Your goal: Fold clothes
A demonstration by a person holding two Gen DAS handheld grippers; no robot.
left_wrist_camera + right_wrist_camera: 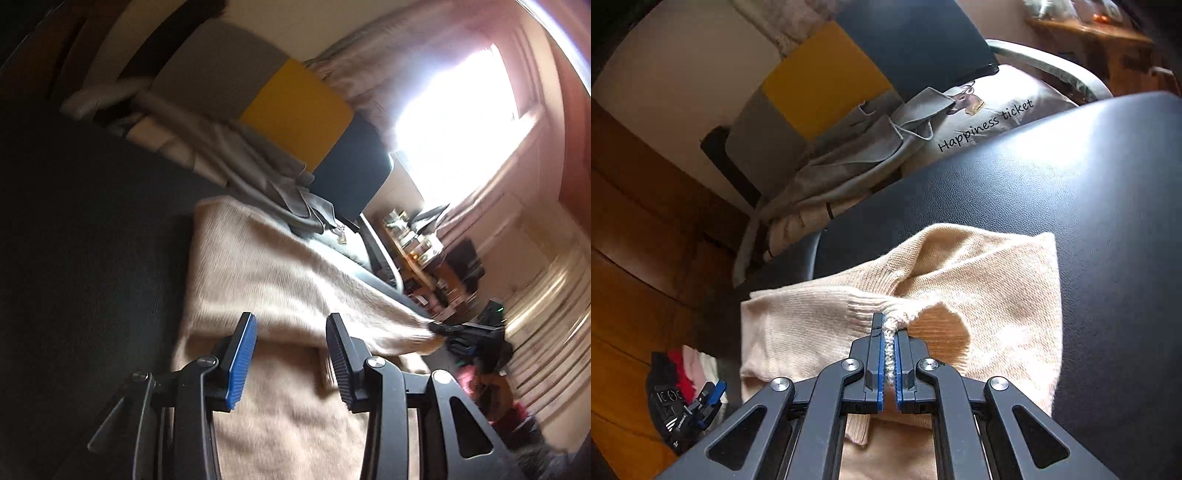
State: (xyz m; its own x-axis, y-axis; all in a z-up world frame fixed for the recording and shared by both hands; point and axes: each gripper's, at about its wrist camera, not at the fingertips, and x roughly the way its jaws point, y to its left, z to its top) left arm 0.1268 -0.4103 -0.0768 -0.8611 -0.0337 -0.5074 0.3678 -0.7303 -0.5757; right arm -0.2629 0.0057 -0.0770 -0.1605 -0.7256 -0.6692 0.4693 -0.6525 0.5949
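Note:
A beige knit sweater (990, 288) lies partly folded on a dark leather seat (1089, 184). My right gripper (889, 328) is shut on the sweater's ribbed edge, pinching a fold of knit between its pads, and lifts it slightly. In the left wrist view the same sweater (273, 273) spreads under my left gripper (291, 325), which is open and empty just above the fabric. The right gripper also shows in the left wrist view (443, 328), gripping the sweater's far corner. The left gripper shows small in the right wrist view (709, 398), low at the left.
A grey garment (857, 147) and a cushion printed "Happiness ticket" (997, 114) lie behind the seat, against grey, yellow and dark blue panels (827, 77). Wooden floor (635, 258) lies left. A bright window (454, 122) and a cluttered shelf (417, 243) are farther off.

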